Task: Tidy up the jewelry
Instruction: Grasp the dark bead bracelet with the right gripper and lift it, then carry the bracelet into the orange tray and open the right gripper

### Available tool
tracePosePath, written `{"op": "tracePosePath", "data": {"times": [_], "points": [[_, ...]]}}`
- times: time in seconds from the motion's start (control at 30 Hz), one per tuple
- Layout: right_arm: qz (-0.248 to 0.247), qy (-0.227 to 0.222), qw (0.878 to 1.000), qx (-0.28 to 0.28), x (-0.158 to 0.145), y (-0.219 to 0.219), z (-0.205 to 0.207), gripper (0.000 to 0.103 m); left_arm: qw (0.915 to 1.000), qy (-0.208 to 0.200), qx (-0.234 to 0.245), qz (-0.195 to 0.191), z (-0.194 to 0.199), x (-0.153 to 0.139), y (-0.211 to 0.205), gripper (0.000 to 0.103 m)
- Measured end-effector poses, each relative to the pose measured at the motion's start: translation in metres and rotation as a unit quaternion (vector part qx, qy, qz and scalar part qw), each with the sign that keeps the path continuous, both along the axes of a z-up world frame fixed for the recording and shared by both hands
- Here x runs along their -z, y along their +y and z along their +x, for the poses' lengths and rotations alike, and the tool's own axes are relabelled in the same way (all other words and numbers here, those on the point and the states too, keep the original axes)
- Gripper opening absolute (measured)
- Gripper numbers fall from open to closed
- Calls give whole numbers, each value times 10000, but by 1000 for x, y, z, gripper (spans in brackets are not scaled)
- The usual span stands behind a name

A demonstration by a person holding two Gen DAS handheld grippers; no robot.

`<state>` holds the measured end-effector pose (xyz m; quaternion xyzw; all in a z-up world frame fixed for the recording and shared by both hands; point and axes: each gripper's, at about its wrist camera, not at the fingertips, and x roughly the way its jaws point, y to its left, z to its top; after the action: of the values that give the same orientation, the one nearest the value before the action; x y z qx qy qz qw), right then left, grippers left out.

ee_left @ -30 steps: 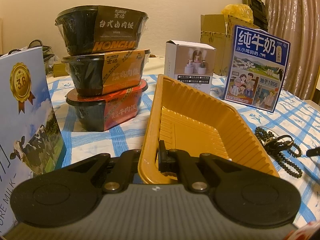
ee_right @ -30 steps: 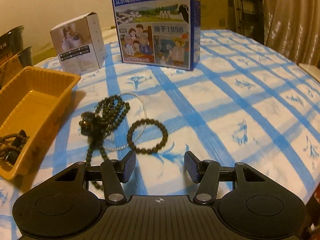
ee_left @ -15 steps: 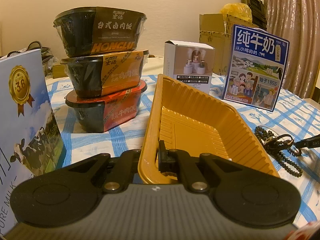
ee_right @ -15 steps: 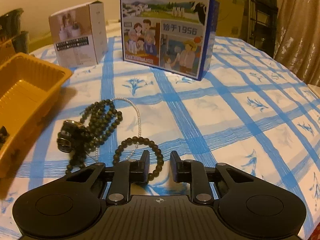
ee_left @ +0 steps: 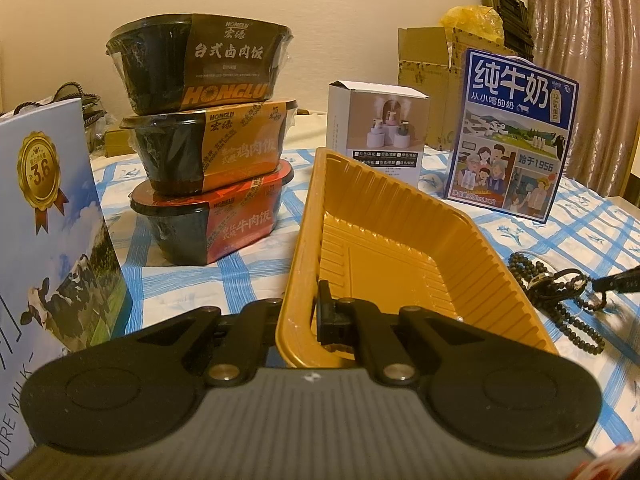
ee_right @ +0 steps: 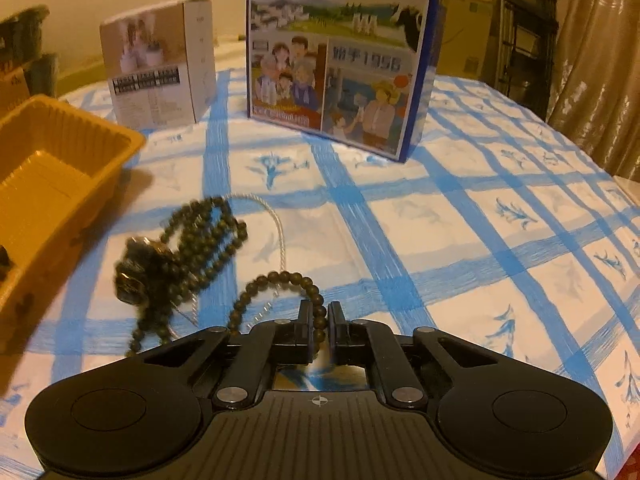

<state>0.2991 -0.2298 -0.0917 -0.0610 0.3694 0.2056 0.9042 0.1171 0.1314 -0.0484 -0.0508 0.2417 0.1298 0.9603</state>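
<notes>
On the tablecloth (ee_right: 460,240), right tongs (ee_right: 319,322) tilt down, just closing on bead bracelet (ee_right: 276,280); left tongs (ee_left: 304,312) pinch tray (ee_left: 304,216).

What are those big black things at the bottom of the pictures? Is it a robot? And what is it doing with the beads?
It is not a robot. A person holds a black pinching tool in each hand, and a small camera on each tool looks forward over its jaws, so each picture shows one tool from behind.

The left gripper is pinching the edge of the yellow tray. The right gripper has just been closing its jaws, and now they pinch the small bead bracelet.

Everything sits on a blue checked tablecloth. Beside the bracelet lies a tangle of long dark beads. Behind stand a blue milk carton box, a small white box and three stacked food bowls.
</notes>
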Motion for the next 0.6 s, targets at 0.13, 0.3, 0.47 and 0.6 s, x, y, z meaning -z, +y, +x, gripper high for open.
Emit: {"op": "tracePosePath", "data": {"times": [0.13, 0.3, 0.47, 0.6], "points": [[227, -214, 9995, -69, -23, -1, -11, 7, 10000, 0, 1, -4, 0, 0, 0, 5], [522, -431, 9976, -176, -54, -2, -29, 7, 10000, -6, -6, -9, 0, -1, 0, 5], [843, -512, 9944, -376, -81, 1, -48, 7, 10000, -10, -3, -15, 0, -1, -1, 5], [1129, -466, 9907, -596, -95, 7, -63, 7, 10000, -15, -2, -15, 0, -1, -1, 4]]}}
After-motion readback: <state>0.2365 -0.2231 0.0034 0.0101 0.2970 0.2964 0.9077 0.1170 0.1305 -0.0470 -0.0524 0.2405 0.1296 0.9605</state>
